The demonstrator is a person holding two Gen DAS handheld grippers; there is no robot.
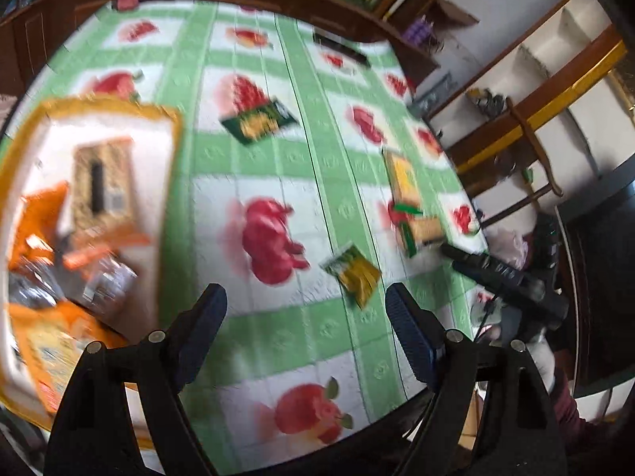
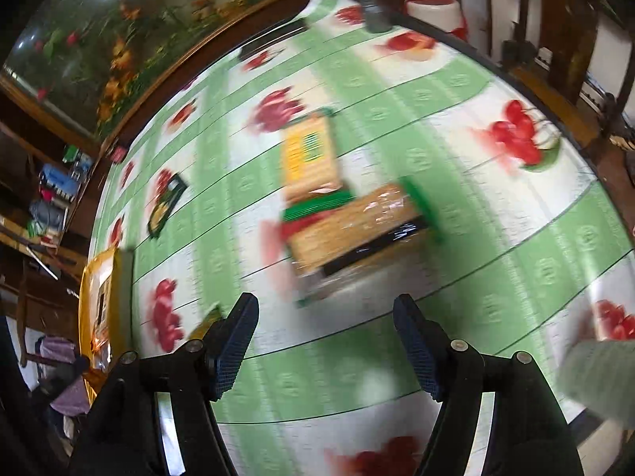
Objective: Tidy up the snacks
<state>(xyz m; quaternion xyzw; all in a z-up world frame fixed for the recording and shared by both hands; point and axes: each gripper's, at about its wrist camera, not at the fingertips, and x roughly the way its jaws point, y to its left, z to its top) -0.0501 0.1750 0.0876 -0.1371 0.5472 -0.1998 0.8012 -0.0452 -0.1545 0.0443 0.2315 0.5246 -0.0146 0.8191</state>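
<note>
A round surface [image 1: 317, 182] covered in a green-and-white checked cloth printed with red fruit fills both views, which are blurred.

The left tool [image 1: 305, 317] hovers above the cloth with its two fingers spread wide and nothing between them. Ahead of it lies an open stretch of cloth. To its left sits a white tray with an orange rim [image 1: 174, 127], holding a pile of orange and silvery snack packets [image 1: 79, 254] and a tan box. Just ahead and to the right of this tool lies a small yellow-green sachet [image 1: 351, 273]. Farther off lies a dark green packet with yellow print [image 1: 260, 121].

Near the right edge of the surface, two tan biscuit packs with green ends [image 1: 412, 206] lie touching, at an angle to each other. The right tool [image 1: 456, 256] reaches in over that edge, its tips just beside the nearer pack. In its own view the right tool [image 2: 325, 333] is also spread wide and empty, with the two packs [image 2: 349, 214] directly ahead and bare cloth between.

A dark flat item [image 1: 341, 49], possibly a remote, lies at the far edge. Dark wooden furniture [image 1: 535, 119] stands close around the rim of the surface.
</note>
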